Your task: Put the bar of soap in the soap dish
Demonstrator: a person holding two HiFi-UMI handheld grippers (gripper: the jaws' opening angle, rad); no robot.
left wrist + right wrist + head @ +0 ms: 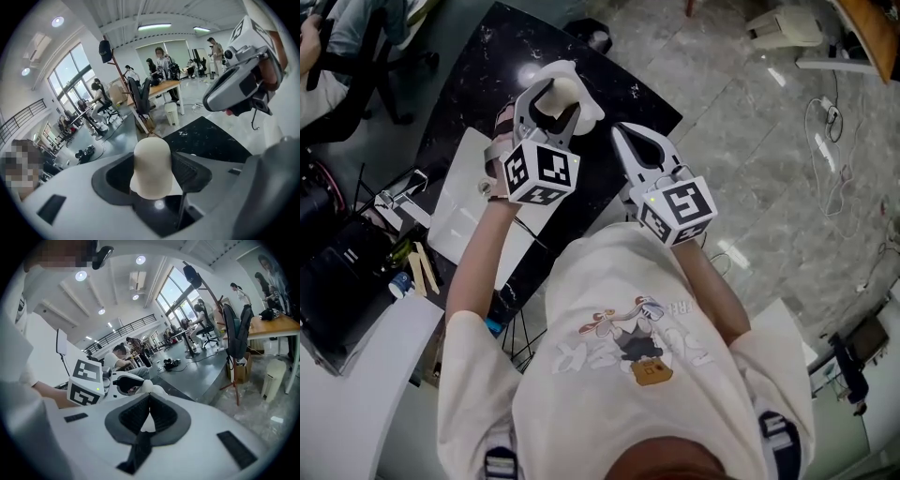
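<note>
A cream bar of soap (562, 95) (151, 171) stands upright between the jaws of my left gripper (555, 90) (153, 161), which is shut on it. In the head view it hangs just over a white soap dish (592, 113) on the black marble table (464, 89); I cannot tell whether they touch. My right gripper (618, 132) (149, 401) is shut with nothing in it, close to the right of the left one and near the table's right edge. The left gripper (115, 385) also shows in the right gripper view, and the right gripper (239, 86) in the left gripper view.
A white sheet (459, 211) lies on the table's near left part. Dark boxes and tools (356, 262) crowd the far left. Cables (832, 155) trail over the stone floor at the right. People and office chairs (140, 96) stand beyond the table.
</note>
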